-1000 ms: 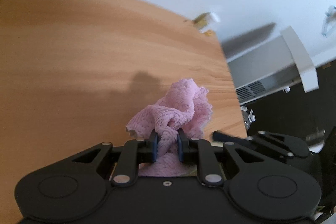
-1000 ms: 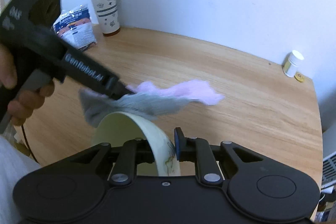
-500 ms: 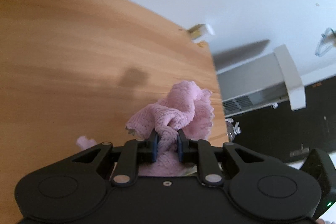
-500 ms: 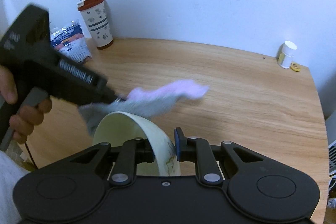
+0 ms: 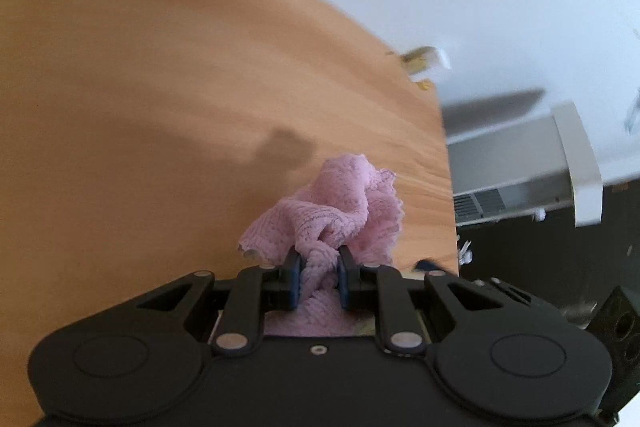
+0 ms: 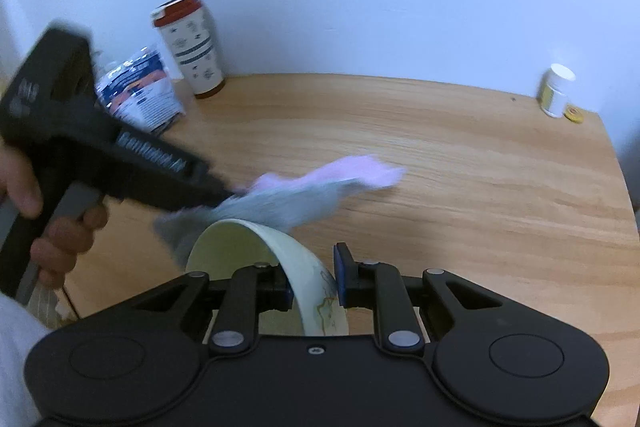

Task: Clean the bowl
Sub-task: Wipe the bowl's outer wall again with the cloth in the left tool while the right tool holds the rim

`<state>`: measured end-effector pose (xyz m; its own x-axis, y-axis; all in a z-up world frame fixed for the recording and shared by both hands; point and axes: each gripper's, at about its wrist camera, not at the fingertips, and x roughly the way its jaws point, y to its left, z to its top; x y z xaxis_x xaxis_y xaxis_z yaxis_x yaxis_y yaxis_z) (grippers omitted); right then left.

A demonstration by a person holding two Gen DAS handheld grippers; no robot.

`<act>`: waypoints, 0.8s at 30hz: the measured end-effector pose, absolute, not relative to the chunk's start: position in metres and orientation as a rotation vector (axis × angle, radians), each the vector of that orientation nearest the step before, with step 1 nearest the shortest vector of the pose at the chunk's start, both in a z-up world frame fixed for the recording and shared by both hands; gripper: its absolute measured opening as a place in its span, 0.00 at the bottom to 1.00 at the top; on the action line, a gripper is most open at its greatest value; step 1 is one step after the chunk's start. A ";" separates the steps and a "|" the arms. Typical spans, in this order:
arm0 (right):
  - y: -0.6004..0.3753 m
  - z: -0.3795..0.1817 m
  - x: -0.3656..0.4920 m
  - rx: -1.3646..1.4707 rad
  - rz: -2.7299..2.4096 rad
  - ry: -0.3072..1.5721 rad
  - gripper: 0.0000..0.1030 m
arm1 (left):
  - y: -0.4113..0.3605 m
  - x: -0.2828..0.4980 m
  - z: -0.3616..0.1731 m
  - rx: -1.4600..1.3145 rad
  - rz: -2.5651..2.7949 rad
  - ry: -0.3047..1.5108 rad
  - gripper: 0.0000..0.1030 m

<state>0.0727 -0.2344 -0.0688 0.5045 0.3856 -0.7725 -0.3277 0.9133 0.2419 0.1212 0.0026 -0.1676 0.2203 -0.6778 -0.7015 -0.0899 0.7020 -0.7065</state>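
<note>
Bowl point(image 6: 256, 247) sat tipped on edge at about 6 o'clock in the right wrist view, its rim wall between the right gripper point(image 6: 314, 281) jaws, which had just eased apart a touch but looked to be gripping it, probably so the inside faced the cloth. Left gripper point(image 5: 319, 279) was pinching the pink cloth point(image 5: 336, 215) tight, its loose end hanging over the rim. Wooden table point(image 6: 460, 167) met a white wall, with a red-lidded cup point(image 6: 190, 45) at 11 o'clock and a small white bottle point(image 6: 555, 89) at 2.
</note>
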 end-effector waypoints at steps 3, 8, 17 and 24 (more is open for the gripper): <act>-0.239 -0.068 0.075 0.101 0.406 0.943 0.21 | 0.009 0.119 -0.174 -0.779 -0.448 1.313 0.16; -0.233 -0.069 0.077 0.111 0.423 0.946 0.21 | 0.009 0.124 -0.163 -0.804 -0.463 1.271 0.16; -0.218 -0.070 0.072 0.084 0.509 0.962 0.21 | -0.024 0.131 -0.136 -0.728 -0.563 1.208 0.16; -0.231 -0.069 0.075 0.173 0.457 0.944 0.22 | 0.001 0.125 -0.146 -0.787 -0.481 1.200 0.16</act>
